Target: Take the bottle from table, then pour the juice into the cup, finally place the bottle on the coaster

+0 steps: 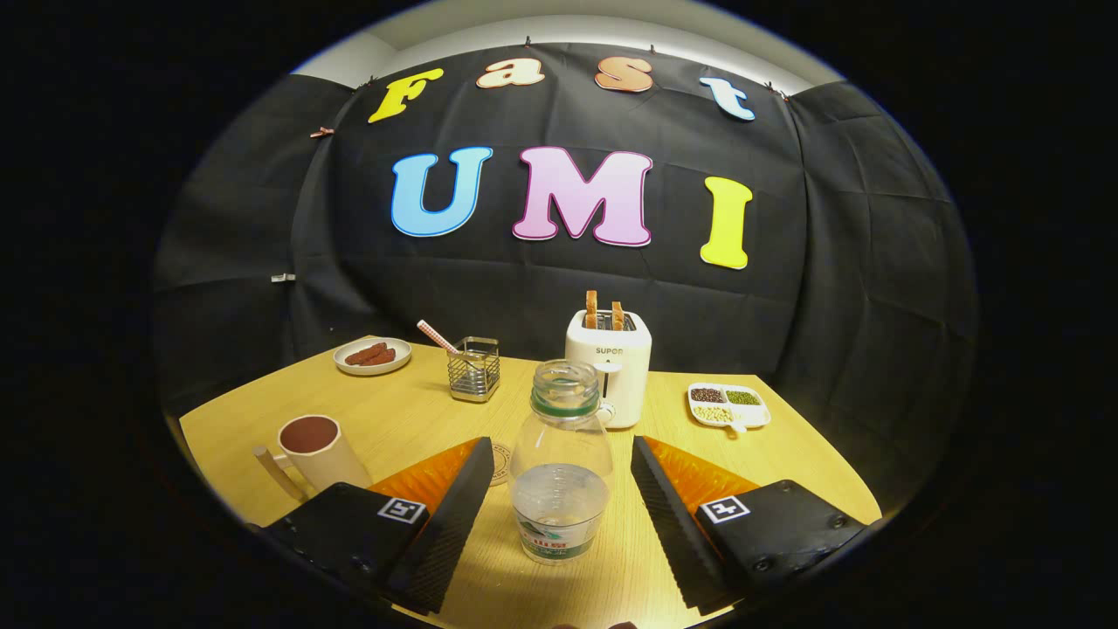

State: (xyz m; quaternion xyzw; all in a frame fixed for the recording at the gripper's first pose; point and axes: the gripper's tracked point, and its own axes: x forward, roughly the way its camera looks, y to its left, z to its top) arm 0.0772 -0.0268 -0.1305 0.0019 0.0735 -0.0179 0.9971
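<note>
A clear plastic bottle (561,459) with no cap stands upright on the wooden table (786,454), about a third full of clear liquid. It sits between my two fingers, with a gap on each side. My gripper (563,515) is open and neither finger touches the bottle. A beige cup (316,451) with a handle stands beyond my left finger, dark inside. A round coaster (500,463) lies flat just behind the left fingertip, partly hidden by the finger and the bottle.
A white toaster (609,367) with two bread slices stands right behind the bottle. A wire basket (473,369) with a striped straw and a plate of sausages (372,355) sit at the back left. A divided dish of beans (729,406) lies at the right.
</note>
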